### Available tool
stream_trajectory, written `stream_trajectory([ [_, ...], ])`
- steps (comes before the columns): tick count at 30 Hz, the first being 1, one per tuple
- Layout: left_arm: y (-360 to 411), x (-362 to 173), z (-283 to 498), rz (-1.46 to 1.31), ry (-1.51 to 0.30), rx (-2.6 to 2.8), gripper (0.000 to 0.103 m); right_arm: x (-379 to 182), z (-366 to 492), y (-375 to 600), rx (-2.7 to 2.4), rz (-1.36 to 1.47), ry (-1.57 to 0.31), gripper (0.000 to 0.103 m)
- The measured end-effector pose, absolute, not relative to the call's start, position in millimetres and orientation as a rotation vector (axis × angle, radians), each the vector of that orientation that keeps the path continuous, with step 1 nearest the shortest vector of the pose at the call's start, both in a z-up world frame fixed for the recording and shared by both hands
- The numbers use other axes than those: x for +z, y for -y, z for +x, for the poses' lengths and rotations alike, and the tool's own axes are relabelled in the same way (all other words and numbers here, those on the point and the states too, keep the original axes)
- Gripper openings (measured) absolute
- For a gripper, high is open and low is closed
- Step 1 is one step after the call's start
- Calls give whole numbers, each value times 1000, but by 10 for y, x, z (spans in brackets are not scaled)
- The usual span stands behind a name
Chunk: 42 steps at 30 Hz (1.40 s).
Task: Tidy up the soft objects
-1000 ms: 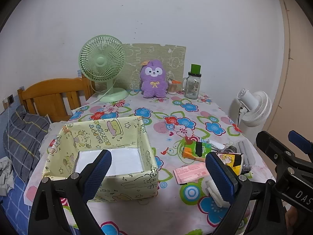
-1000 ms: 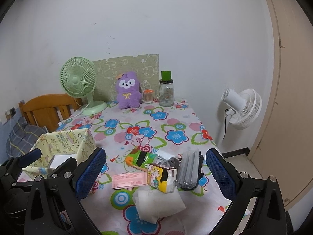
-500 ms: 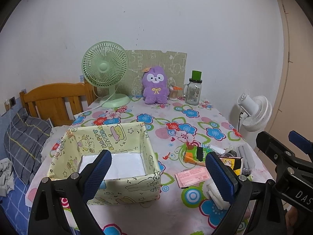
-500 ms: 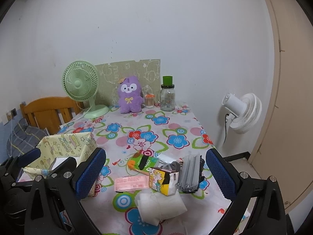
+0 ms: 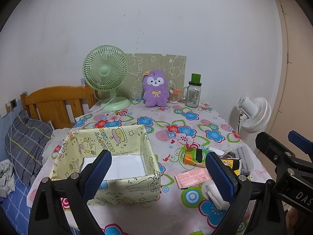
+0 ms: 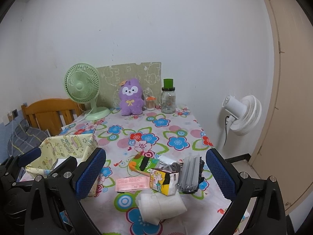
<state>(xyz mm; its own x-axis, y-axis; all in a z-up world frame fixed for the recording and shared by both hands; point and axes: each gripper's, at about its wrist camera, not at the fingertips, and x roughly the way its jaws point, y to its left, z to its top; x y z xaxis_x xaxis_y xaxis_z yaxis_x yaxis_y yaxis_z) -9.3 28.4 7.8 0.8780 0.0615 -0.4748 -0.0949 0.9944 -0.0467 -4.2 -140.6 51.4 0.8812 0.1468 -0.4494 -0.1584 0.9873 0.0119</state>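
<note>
Nothing is packed yet: both my grippers (image 5: 158, 173) (image 6: 155, 173) gape empty, the yellow box (image 5: 137, 184) bare, soft clutter (image 6: 162, 201) at six o'clock.

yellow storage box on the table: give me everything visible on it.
The yellow storage box is an open-topped square bin, seemingly soft fabric or paper-covered, pale yellow with cartoon characters, stars and "HAPPY BIRTHDAY" lettering. Its walls stand upright, the rim slightly wavy. Inside, a white flat liner or sheet covers the bottom; nothing else shows in it. It sits on the floral tablecloth at the table's near left, apart from the packets beside it. Neither gripper touches it.
</note>
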Motion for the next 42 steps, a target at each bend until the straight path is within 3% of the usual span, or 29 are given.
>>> stream_trajectory([
  [27, -216, 68, -68, -65, -492, 58, 97, 483, -35, 1439, 178, -23, -458, 103],
  [42, 194, -170, 197, -40, -574, -63, 95, 202, 221, 1649, 170, -16, -522, 103],
])
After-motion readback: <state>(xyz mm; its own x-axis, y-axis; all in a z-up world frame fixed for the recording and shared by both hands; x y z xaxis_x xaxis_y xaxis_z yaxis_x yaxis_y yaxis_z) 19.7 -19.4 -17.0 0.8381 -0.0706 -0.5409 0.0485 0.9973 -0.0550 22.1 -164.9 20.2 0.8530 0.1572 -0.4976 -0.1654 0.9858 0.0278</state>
